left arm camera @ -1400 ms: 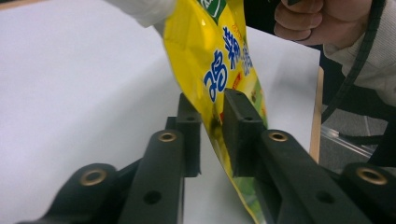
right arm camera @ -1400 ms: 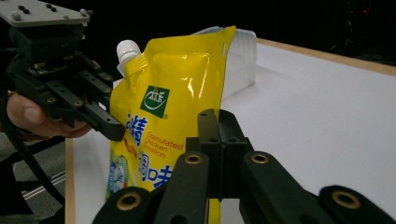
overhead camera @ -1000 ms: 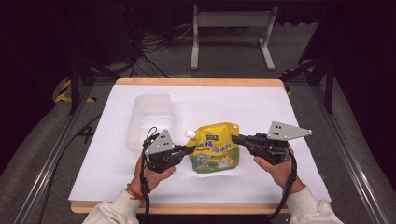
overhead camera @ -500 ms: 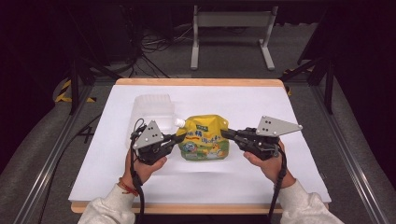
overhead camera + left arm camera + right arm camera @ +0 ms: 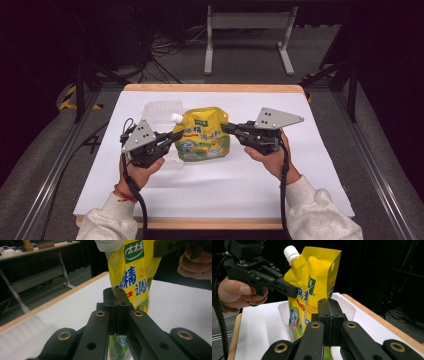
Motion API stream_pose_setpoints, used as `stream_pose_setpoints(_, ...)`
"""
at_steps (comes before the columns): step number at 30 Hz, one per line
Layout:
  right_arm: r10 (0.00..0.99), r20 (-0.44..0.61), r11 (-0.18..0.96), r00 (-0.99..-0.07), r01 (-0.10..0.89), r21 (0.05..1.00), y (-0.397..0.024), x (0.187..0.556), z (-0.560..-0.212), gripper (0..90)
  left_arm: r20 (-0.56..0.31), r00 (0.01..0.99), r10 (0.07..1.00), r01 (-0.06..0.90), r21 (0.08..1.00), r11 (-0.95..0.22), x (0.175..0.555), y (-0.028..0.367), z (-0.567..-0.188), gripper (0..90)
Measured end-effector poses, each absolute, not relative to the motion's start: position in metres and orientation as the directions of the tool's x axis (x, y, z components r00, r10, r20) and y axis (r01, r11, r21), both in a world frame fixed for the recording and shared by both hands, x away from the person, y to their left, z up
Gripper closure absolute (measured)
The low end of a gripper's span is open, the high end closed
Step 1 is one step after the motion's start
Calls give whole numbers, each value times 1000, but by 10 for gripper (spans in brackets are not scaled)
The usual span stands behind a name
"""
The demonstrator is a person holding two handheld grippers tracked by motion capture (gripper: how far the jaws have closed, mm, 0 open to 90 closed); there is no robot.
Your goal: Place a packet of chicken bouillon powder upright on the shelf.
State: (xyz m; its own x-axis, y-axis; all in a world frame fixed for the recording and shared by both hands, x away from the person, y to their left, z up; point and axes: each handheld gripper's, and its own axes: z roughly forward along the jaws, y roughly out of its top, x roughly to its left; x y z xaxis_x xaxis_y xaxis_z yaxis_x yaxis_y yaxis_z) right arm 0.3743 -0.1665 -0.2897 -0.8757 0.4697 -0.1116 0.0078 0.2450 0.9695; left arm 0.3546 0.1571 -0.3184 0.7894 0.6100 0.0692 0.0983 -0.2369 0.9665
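Note:
A yellow spout pouch [image 5: 202,135] with a white cap [image 5: 176,118] is held upright between both grippers, above the white table. My left gripper [image 5: 176,136] is shut on its left edge; in the left gripper view the jaws [image 5: 116,293] pinch the pouch [image 5: 132,272] edge-on. At the pouch's right edge my right gripper [image 5: 225,127] is also shut on it. The right gripper view has its jaws [image 5: 329,303] closed on the pouch [image 5: 317,277], with the left gripper [image 5: 292,291] on the far side. The pouch's lower part hangs over a clear plastic tray [image 5: 157,110].
A white sheet [image 5: 300,165] covers the wooden-edged table. The clear tray [image 5: 344,305] lies at the back left, partly behind the pouch. A grey metal stand [image 5: 247,35] and cables are on the floor beyond the table.
Both grippers have carried the pouch leftward and farther from the person, toward the clear tray. The pouch now stands more upright.

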Motion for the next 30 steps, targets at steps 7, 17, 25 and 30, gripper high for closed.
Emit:
stream_pose_setpoints(7, 459, -131, 235, -879, -22, 972, -148, 377, -281, 900, 78, 760, 645, 68, 978, -199, 350, 174, -310, 893)
stream_pose_setpoints(17, 446, -145, 224, -883, -46, 973, -112, 390, -272, 900, 96, 704, 703, 22, 987, -156, 355, 203, -305, 891)
stream_pose_setpoints(25, 467, -162, 208, -869, -70, 976, -90, 404, -282, 900, 111, 649, 753, 5, 989, -150, 370, 213, -310, 889)
stream_pose_setpoints(30, 477, -141, 184, -867, -59, 981, -82, 415, -286, 900, 109, 620, 777, -10, 991, -131, 379, 216, -315, 888)
